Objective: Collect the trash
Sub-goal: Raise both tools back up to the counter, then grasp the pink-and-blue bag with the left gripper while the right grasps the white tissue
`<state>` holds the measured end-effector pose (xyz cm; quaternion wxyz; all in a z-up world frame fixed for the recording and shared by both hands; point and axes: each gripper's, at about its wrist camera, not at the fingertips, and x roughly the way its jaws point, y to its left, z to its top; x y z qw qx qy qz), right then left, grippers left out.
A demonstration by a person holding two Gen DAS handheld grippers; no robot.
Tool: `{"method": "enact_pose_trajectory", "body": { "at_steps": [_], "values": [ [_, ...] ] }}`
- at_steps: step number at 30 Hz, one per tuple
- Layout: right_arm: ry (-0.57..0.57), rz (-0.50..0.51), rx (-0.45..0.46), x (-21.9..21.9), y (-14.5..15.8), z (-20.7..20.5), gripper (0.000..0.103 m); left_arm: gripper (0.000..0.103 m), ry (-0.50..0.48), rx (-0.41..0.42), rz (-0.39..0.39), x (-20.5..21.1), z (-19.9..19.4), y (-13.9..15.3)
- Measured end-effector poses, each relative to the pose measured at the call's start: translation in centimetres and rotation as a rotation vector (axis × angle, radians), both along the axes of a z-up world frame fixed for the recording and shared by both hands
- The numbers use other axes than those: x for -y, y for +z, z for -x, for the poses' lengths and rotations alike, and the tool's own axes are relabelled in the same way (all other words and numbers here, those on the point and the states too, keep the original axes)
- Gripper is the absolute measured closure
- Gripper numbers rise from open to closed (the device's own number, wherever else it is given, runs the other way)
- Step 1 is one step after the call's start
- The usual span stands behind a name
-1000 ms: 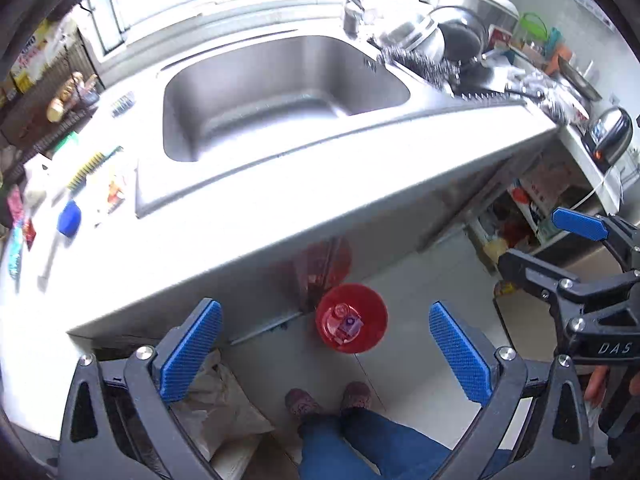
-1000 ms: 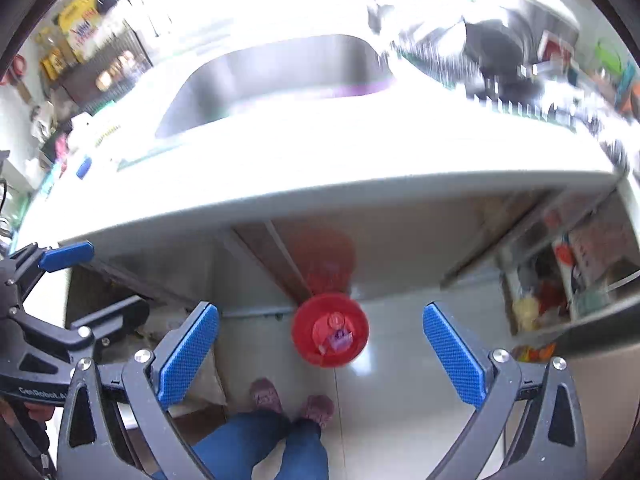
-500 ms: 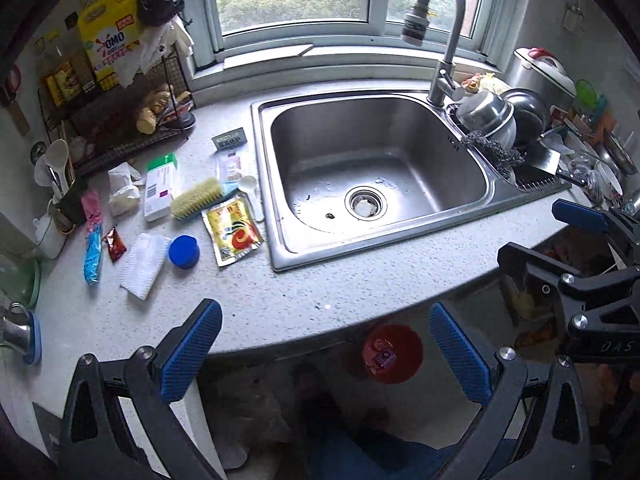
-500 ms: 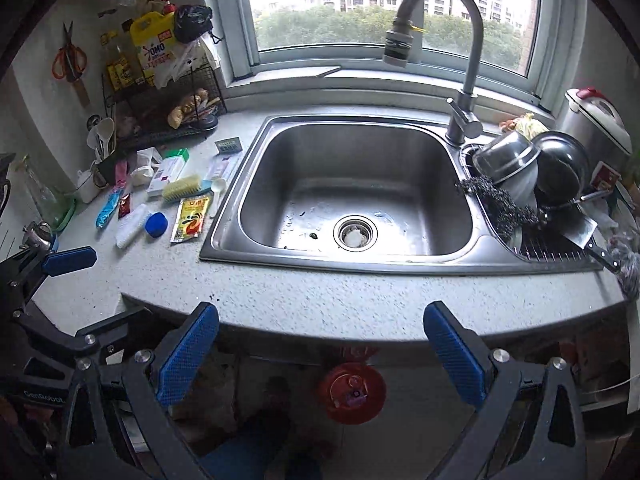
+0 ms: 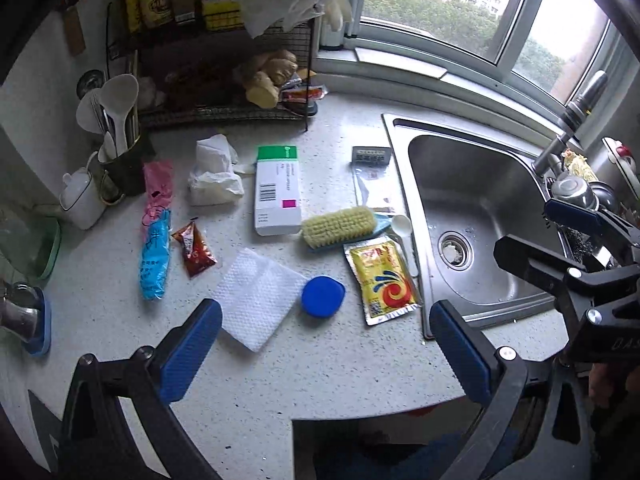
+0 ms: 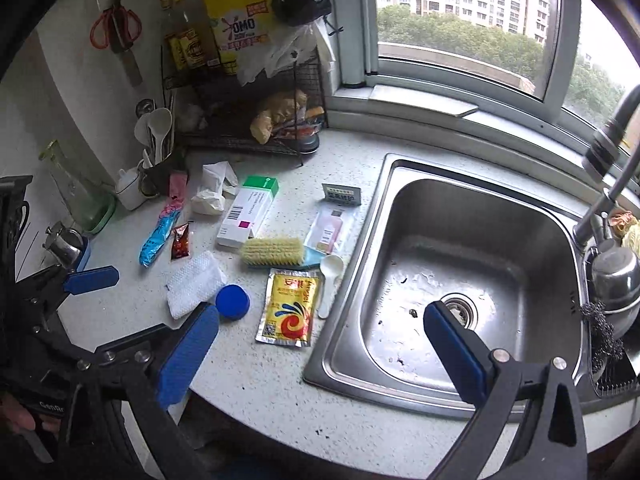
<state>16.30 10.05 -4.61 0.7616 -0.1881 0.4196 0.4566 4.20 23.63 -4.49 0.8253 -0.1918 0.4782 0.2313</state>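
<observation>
— Both cameras have swung up since a second ago: the floor and red bin are gone from view, and the countertop [image 5: 332, 364] left of the sink [image 6: 472, 264] fills both views

— Where's the trash?

— Scattered on that counter. A yellow sachet [image 5: 382, 280] lies flat just beside the sink rim, long axis running toward the window, with a blue cap [image 5: 323, 296] to its left and a white paper towel [image 5: 256, 298] beyond that. Further left lie a small red packet [image 5: 195, 249] and a pink-and-blue wrapper [image 5: 155, 232], its length also pointing toward the back wall

— And the tongs?

— Left gripper [image 5: 324, 350] and right gripper [image 6: 320, 344] both gape wide, holding nothing, above the counter's front edge
</observation>
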Motion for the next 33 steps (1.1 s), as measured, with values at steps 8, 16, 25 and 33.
{"method": "enact_pose_trajectory", "body": {
  "at_steps": [8,16,25,33],
  "values": [
    [0.134,0.069,-0.02,-9.5,-1.8,0.9,0.001,0.0,0.134,-0.054,0.016,-9.0,3.0,-2.0],
    [0.226,0.11,-0.043,-16.4,-3.7,2.2,0.001,0.0,0.233,-0.109,0.083,-15.4,5.9,-4.9],
    [0.28,0.185,-0.069,-21.6,-6.4,2.8,0.002,0.012,0.244,-0.165,0.13,-19.6,6.1,-9.0],
    [0.289,0.242,-0.08,-23.2,-8.1,2.4,0.002,0.024,0.218,-0.209,0.174,-20.9,5.4,-12.8]
  ]
}}
